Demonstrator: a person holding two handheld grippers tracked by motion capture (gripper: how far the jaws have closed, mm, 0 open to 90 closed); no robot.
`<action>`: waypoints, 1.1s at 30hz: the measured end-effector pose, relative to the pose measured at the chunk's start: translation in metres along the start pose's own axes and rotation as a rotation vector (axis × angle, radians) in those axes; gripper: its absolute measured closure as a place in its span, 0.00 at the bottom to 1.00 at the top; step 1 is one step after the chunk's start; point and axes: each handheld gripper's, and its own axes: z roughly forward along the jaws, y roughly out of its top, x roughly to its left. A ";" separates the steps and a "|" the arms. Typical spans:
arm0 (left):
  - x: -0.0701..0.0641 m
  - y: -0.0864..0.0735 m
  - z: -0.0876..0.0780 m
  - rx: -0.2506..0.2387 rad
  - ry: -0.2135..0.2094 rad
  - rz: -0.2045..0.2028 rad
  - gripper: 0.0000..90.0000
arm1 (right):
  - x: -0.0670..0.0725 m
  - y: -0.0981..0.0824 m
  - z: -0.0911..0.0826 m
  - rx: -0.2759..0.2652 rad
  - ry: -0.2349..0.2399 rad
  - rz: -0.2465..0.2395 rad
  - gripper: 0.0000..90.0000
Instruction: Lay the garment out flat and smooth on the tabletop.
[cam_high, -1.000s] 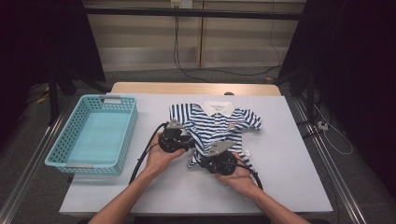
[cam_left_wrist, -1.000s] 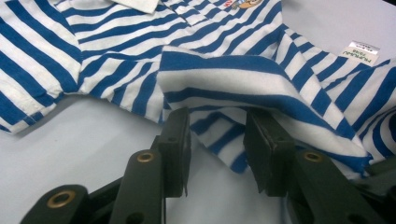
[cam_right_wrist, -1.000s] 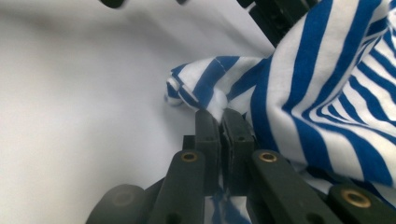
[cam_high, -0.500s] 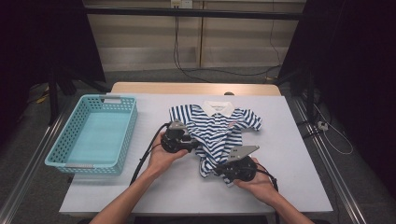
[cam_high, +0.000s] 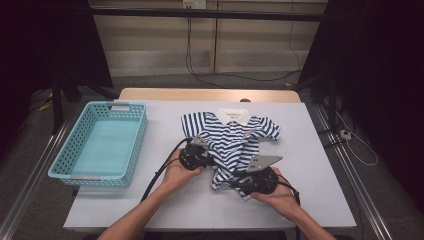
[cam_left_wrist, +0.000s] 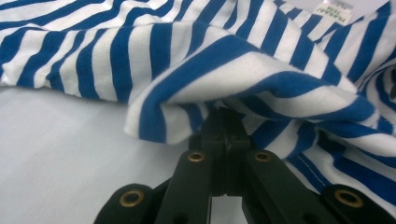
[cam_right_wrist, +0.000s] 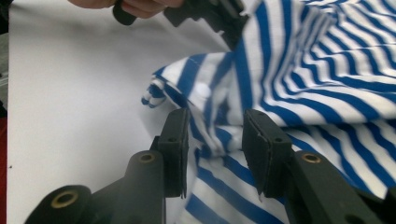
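A small blue-and-white striped polo shirt (cam_high: 231, 134) with a white collar lies on the white table (cam_high: 315, 165), its lower half rumpled. My left gripper (cam_high: 210, 161) is at the shirt's left side. Its jaws have just been closing and stand shut (cam_left_wrist: 226, 122) on a fold of the striped shirt (cam_left_wrist: 233, 70). My right gripper (cam_high: 234, 181) is at the bottom hem. Its jaws (cam_right_wrist: 215, 135) have just been opening and stand apart, with loose shirt fabric (cam_right_wrist: 317, 70) lying between the pads. The left gripper (cam_right_wrist: 205, 11) and its hand show beyond.
A light blue plastic basket (cam_high: 140, 135) sits on the table's left part. The table's near edge runs just below both hands. Cables trail from the grippers toward the person.
The right hand has moved to the right along the shirt's bottom edge. The left hand has stayed in place at the shirt's left side.
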 end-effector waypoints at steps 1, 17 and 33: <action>0.000 0.001 -0.003 -0.009 0.025 0.013 1.00 | -0.002 -0.002 -0.004 -0.006 -0.004 0.004 0.68; -0.041 -0.013 -0.003 0.020 -0.072 0.152 0.72 | -0.005 -0.029 -0.018 0.093 -0.045 0.014 0.67; -0.053 0.001 0.024 0.013 -0.020 0.220 0.58 | -0.014 -0.033 -0.007 0.124 -0.015 0.069 0.80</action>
